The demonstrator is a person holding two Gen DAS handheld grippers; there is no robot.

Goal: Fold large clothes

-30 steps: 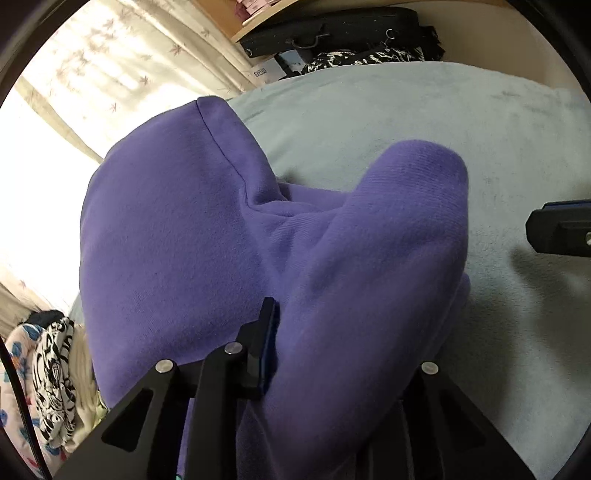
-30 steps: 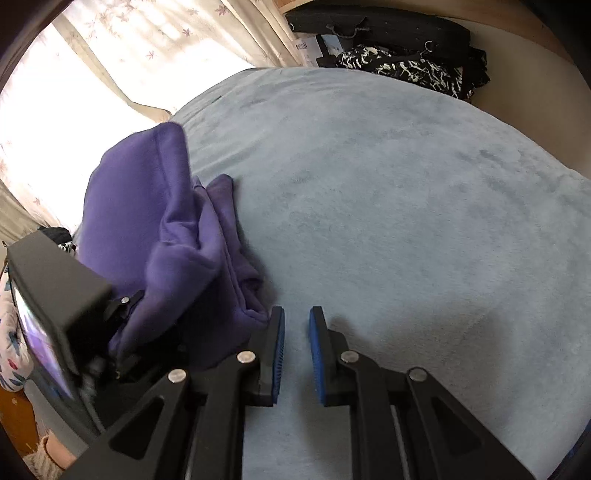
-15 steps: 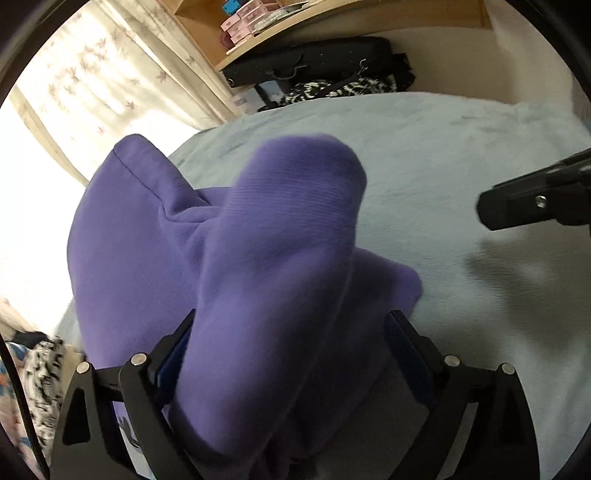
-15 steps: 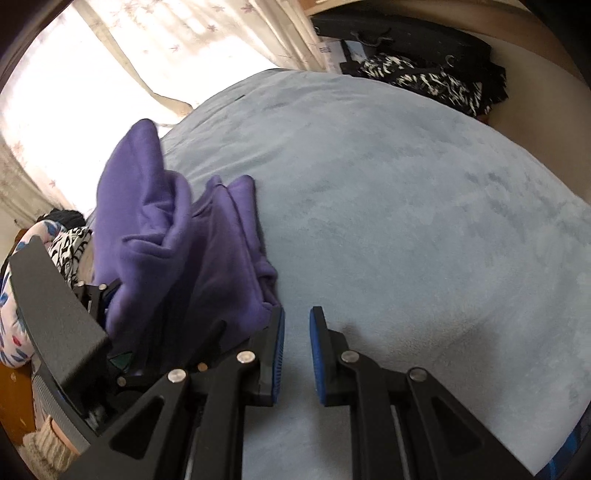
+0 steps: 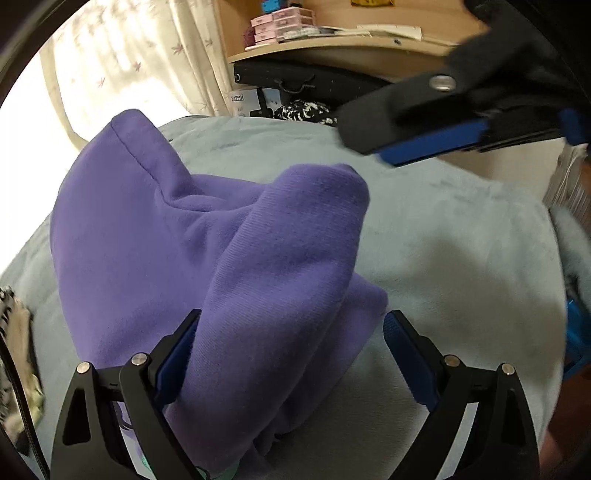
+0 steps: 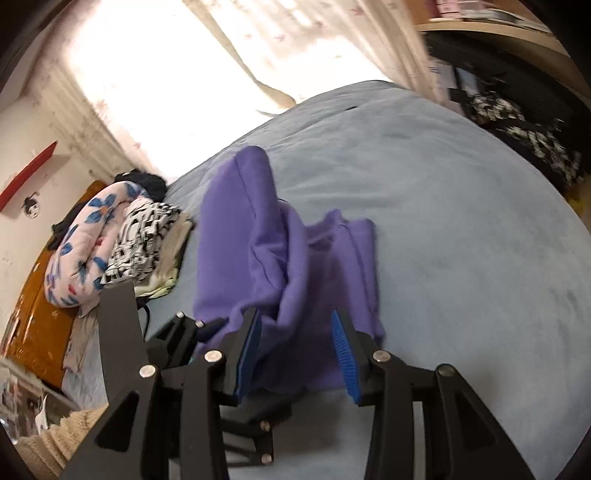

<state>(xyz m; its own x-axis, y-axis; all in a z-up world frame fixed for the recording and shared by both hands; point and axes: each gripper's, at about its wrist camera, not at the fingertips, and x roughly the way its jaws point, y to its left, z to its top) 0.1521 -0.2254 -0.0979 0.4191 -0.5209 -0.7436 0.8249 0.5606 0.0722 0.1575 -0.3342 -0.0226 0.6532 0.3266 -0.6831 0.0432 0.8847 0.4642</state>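
A purple sweatshirt [image 5: 184,240] lies bunched on the pale blue bed blanket [image 5: 461,240], one ribbed fold humped up in the middle. My left gripper [image 5: 291,321] is open wide, low over the near end of the heap. The fold runs between its fingers and the right pad stands apart from the cloth. My right gripper [image 5: 365,136] hovers at the upper right in the left wrist view. In its own view, the right gripper [image 6: 295,317] hangs above the sweatshirt [image 6: 240,240] with its jaws opening and nothing pinched between the blue pads.
A pile of floral and black-and-white clothes [image 6: 110,236] sits at the bed's left edge by an orange-brown board [image 6: 33,314]. A wooden shelf with pink boxes [image 5: 280,26] and a black case [image 5: 306,81] stand beyond the bed. Bare blanket [image 6: 443,203] spreads to the right.
The left jaws have sprung wide and let go of the purple fold, and the left hand has lifted back. The right gripper has risen, rolled, and its jaws have parted.
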